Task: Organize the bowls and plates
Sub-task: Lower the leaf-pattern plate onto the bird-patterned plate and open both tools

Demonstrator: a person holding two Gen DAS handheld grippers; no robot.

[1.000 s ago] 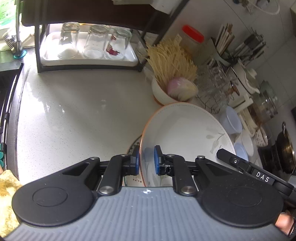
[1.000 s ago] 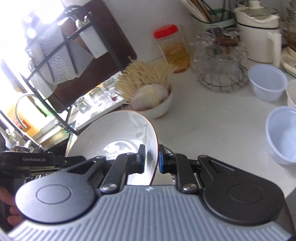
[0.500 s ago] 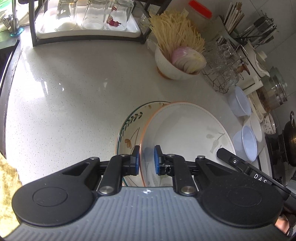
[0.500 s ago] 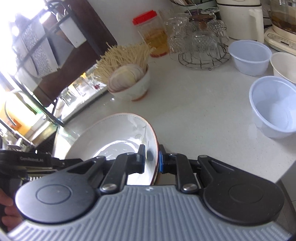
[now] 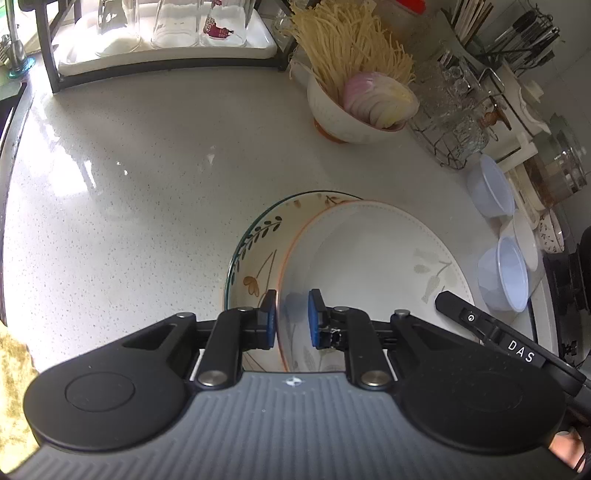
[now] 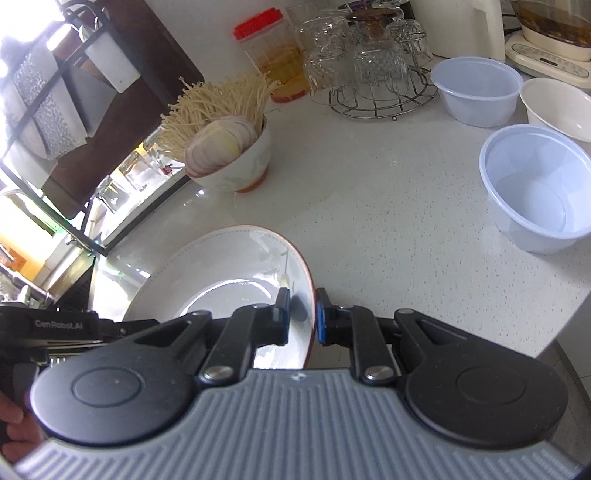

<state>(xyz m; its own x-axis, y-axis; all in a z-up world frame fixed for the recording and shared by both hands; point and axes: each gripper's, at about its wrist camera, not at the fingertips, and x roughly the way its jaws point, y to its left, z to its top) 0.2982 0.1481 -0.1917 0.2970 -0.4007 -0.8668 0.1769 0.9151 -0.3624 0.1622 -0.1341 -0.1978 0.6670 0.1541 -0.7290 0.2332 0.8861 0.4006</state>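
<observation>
- A yellow cloth (image 5: 13,373) is lying at the far left edge of the left wrist view, beside the speckled countertop (image 5: 140,206).
- A dark rack (image 5: 55,70) is standing at the back left, holding a white tray with upturned glasses (image 5: 173,22).
- The left gripper (image 5: 291,317) is pinching the left rim of the orange-rimmed white plate (image 5: 369,258), one pad on each face.
- This plate is sitting tilted over a floral plate (image 5: 258,254), covering its right part; whether the two are touching cannot be told.
- The right gripper (image 6: 301,315) is pinching the plate's opposite rim (image 6: 236,269), so the plate is lying between both tools.
- A bowl of enoki mushrooms and sliced onion (image 5: 364,99) is standing behind the plates, well apart.
- A wire stand of glass cups (image 6: 373,62) is standing further right, near a red-lidded jar (image 6: 275,55).
- Two translucent plastic bowls (image 6: 535,188) and a white bowl (image 6: 557,107) are sitting at the right end of the countertop.
- The floral plate is appearing only in the left wrist view; the right wrist view is hiding it behind the held plate.
- The red-lidded jar is showing fully only in the right wrist view.
</observation>
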